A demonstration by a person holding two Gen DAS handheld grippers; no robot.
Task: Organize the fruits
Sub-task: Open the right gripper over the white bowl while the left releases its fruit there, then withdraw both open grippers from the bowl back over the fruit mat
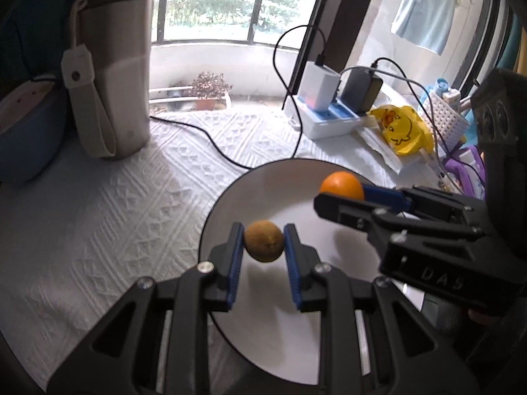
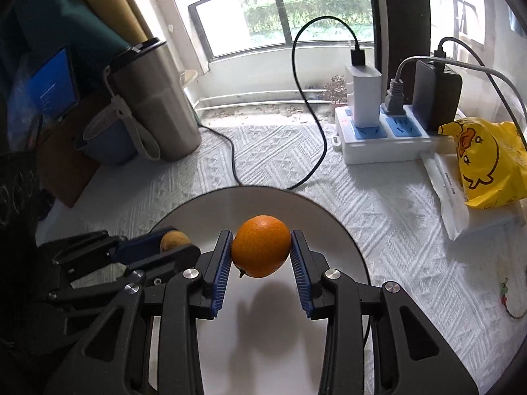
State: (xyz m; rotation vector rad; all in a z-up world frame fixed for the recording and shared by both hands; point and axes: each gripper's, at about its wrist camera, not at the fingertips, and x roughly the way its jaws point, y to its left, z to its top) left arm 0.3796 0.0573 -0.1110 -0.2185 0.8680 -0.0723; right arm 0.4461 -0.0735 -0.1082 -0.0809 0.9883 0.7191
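Note:
My left gripper is shut on a brown kiwi and holds it just above a white round plate. My right gripper is shut on an orange and holds it above the same plate. In the left wrist view the right gripper comes in from the right with the orange over the plate's far right part. In the right wrist view the left gripper comes in from the left with the kiwi partly hidden by its fingers.
The plate lies on a white textured cloth. A steel tumbler and a blue bowl stand far left. A power strip with chargers and black cables, a yellow duck bag and a white basket sit far right.

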